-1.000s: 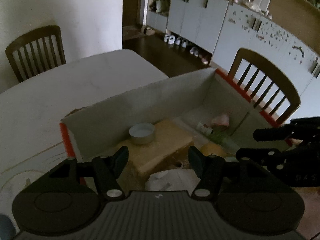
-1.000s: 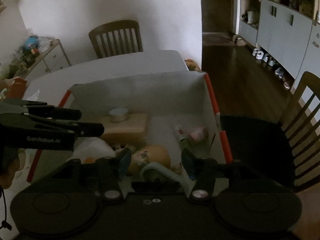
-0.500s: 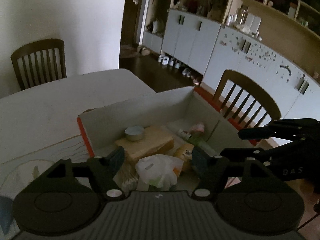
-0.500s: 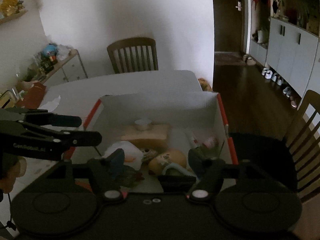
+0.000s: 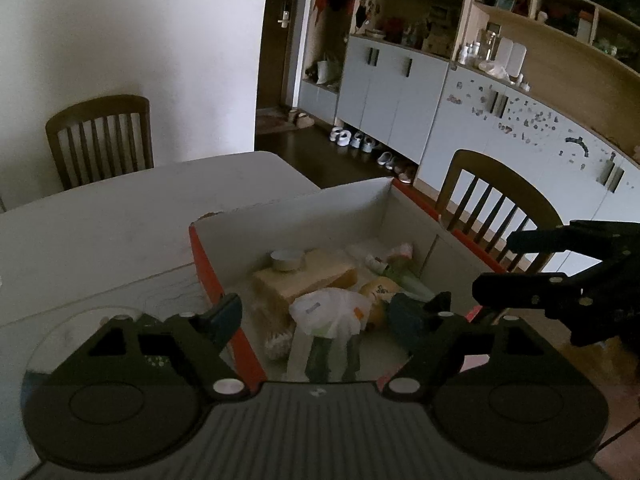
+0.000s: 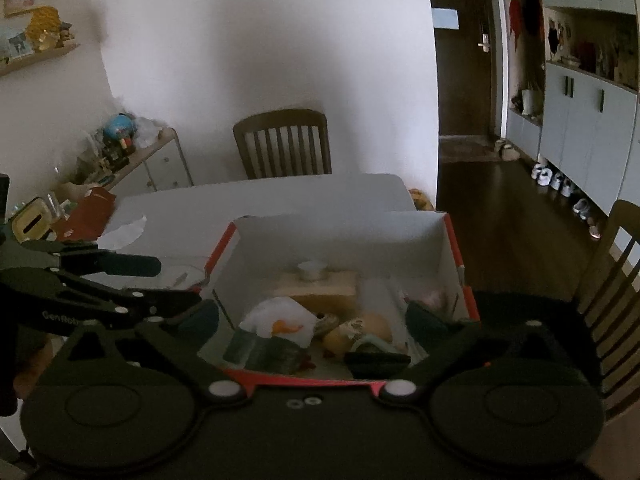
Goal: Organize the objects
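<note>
On the white table [image 5: 120, 232] sits an open red-edged box [image 6: 344, 236] holding a wooden block [image 5: 308, 276] with a small round tin [image 5: 286, 260] on top, a white plastic bag [image 5: 326, 312] and a yellowish round item [image 6: 362, 330]. Left gripper [image 5: 336, 314] and right gripper [image 6: 314, 320] both hover above the box's near end, jaws spread wide, holding nothing. Wooden chair [image 6: 282, 144] beyond the table.
</note>
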Tool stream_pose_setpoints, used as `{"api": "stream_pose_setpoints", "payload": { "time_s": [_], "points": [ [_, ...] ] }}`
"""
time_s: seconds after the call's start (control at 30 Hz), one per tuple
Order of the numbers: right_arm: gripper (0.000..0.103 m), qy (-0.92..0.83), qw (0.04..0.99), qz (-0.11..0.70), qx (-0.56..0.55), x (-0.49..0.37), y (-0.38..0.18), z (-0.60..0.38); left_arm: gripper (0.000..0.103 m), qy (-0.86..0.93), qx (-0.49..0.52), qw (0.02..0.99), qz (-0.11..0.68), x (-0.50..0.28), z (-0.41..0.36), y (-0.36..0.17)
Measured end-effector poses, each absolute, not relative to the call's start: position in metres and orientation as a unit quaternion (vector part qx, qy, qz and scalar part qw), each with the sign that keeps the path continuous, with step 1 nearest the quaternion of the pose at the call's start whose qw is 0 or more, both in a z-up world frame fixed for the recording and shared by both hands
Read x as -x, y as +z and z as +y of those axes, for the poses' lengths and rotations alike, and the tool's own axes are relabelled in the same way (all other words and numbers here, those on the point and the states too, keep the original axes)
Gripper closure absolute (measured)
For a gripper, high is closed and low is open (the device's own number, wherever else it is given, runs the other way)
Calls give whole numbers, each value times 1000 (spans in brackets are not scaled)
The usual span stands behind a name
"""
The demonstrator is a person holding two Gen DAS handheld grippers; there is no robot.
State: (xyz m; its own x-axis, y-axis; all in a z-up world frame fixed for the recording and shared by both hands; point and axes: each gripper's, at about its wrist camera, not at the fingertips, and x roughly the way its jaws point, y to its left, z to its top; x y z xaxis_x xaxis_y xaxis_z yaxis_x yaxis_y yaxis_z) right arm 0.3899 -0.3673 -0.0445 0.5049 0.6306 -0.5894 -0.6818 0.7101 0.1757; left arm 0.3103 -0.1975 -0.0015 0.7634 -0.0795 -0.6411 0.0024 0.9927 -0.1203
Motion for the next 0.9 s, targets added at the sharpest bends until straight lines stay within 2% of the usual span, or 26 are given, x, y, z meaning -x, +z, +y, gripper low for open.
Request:
{"api": "stream_pose_setpoints", "payload": {
  "time_s": [0.07,0.17,0.2,0.23,0.9],
  "points": [
    [1,379,867,320,40,-387,-44,-367,18,-19,56,938,341,-307,-198,-1],
    [1,375,870,319,40,-384,-44,-369,8,-20,61,939,337,-301,-198,-2],
    [1,375,870,319,40,-383,-44,-369,2,-20,61,940,336,-300,-198,-2],
    [1,375,870,319,41,-382,-44,-369,1,-18,60,941,333,-299,-198,-1],
    [1,372,872,317,28,-373,-42,-382,1,1,34,948,317,-283,-207,5]
  ]
}}
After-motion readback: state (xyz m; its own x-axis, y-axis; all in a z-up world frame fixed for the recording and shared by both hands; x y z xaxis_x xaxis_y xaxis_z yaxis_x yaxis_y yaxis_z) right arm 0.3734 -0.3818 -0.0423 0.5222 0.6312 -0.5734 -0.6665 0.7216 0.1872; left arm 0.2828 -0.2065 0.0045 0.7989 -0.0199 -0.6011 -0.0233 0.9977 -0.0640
